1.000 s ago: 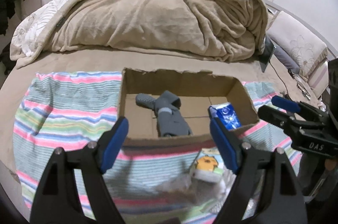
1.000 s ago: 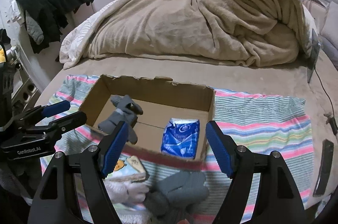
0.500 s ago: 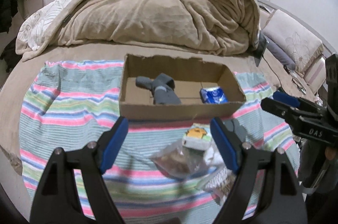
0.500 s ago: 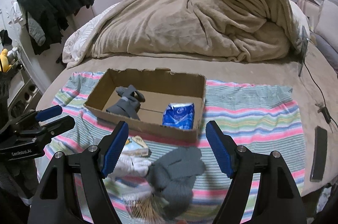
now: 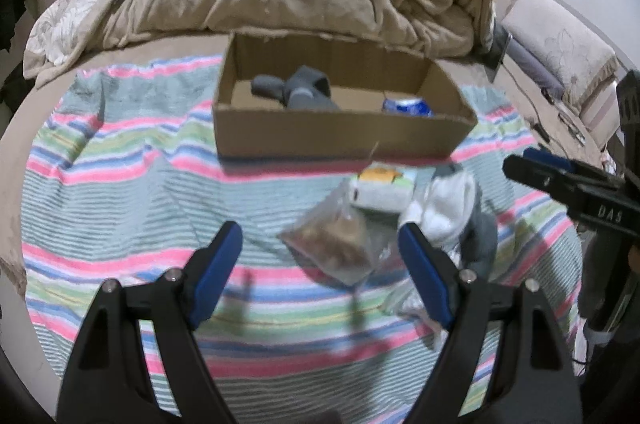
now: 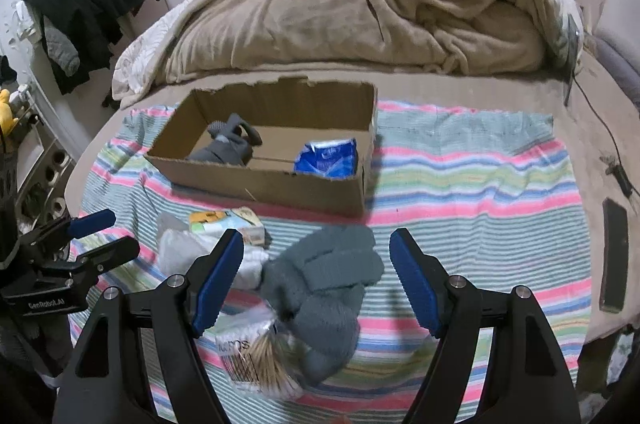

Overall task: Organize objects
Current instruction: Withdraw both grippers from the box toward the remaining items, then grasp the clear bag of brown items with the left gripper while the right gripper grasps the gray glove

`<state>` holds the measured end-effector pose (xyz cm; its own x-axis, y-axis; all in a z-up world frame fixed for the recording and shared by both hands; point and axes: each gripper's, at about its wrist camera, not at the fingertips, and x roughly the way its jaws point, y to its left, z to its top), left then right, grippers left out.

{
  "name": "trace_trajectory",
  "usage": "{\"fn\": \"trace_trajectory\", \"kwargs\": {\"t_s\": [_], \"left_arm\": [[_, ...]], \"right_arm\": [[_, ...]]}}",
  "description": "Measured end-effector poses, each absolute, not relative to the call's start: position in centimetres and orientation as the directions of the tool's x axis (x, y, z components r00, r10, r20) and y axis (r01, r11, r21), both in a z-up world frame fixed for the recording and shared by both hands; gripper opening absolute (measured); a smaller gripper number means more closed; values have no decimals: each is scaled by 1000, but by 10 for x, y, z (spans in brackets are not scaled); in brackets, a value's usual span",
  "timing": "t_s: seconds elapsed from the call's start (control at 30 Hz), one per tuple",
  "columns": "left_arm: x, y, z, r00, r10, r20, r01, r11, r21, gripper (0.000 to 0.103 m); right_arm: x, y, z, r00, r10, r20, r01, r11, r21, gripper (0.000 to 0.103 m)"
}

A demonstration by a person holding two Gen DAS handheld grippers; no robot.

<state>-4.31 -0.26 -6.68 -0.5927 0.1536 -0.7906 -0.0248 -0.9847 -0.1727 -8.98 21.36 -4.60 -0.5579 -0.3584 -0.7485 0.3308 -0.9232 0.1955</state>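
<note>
Spread over the bed, a striped towel (image 6: 460, 179) in pink, green and blue carries a shallow cardboard box (image 6: 280, 183), with a heaped beige blanket (image 6: 360, 3) behind it. Inside the box lie a grey glove (image 6: 224, 147) toward its left end and a blue packet (image 6: 328, 159) toward its right. On the towel in front of the box sits a loose cluster: a small tissue pack with an orange picture (image 5: 380, 185), a clear bag of brown bits (image 5: 336, 244), a white sock (image 6: 188, 256), a second grey glove (image 6: 324, 276) and a bag of cotton swabs (image 6: 256, 356). Both tools hang above this cluster with nothing between their blue pads: the left gripper (image 5: 320, 272) stands wide over the clear bag, the right gripper (image 6: 316, 276) wide over the grey glove.
</note>
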Motion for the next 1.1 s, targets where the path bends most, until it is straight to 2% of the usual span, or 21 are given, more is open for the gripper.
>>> {"fn": "trace_trajectory", "kwargs": {"t_s": [0.1,0.27,0.57,0.77,1.0,1.03,1.1], "left_arm": [[-43,3,-80,-559,169,-812,-41,-984,-176,87],[-45,16,-96,-526,178,-832,-74,-984,-163,90],[-55,32,-116,-539,62,-840,-86,-996,-18,90],[-63,36,-123,-562,24,-827,-97,-995,37,90],[-74,30,-128,-569,54,-821,-104,-995,7,87],[-74,28,-128,-570,57,-820,-103,-995,2,87],[-74,25,-128,-574,74,-815,-100,-995,-20,82]], "right_arm": [[-90,215,-53,-547,-358,-757,325,-924,203,79],[-91,216,-62,-530,-362,-767,316,-924,218,79],[-96,219,-77,-500,-376,-780,310,-919,244,79],[-103,218,-92,-465,-388,-795,305,-914,268,79],[-110,212,-109,-419,-404,-813,298,-907,297,78],[-111,210,-110,-415,-413,-810,303,-903,305,77],[-111,208,-111,-410,-437,-801,317,-891,324,65]]}}
